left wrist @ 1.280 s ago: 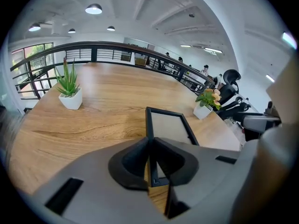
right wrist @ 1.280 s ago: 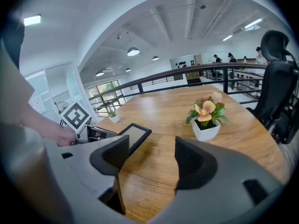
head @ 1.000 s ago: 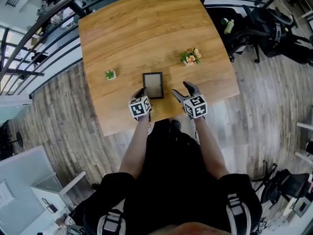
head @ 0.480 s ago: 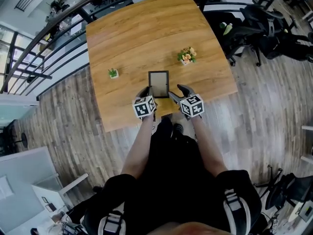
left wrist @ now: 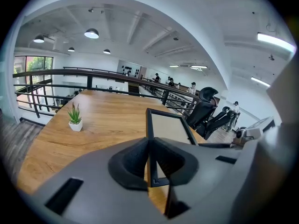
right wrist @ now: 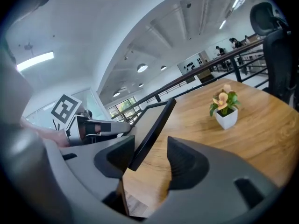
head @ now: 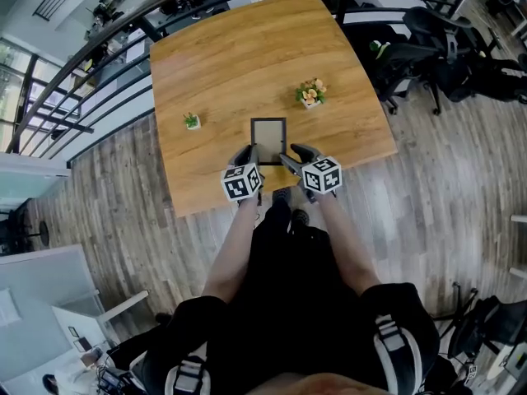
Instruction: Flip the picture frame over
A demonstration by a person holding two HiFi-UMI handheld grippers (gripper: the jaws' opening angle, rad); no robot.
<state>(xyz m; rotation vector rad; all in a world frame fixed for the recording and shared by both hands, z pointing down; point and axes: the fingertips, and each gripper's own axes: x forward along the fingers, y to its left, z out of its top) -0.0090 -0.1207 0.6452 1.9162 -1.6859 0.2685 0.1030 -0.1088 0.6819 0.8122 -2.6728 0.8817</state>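
Note:
The black picture frame (head: pixel 268 141) with a pale panel is near the wooden table's (head: pixel 247 56) front edge, its near end raised off the wood. My left gripper (head: pixel 245 158) is shut on the frame's near left corner (left wrist: pixel 150 171); the frame (left wrist: pixel 168 127) stands tilted up beyond the jaws. My right gripper (head: pixel 290 158) is at the frame's right side. Its jaws have just been closing, and the frame's edge (right wrist: pixel 152 129) runs between them. The left finger (right wrist: pixel 117 160) is close against it, while the right finger (right wrist: pixel 187 164) stands clear with a gap.
A small green plant (head: pixel 191 121) in a white pot sits left of the frame. A pot of orange flowers (head: pixel 310 93) stands to the right, beyond my right gripper (right wrist: pixel 149 160). A dark railing (head: pixel 99 81) borders the table's left and far sides; office chairs (head: pixel 428 39) stand at the right.
My right gripper has come in from the right until the frame's edge lies between its jaws, which stand narrower. My left gripper has risen with the frame's near end.

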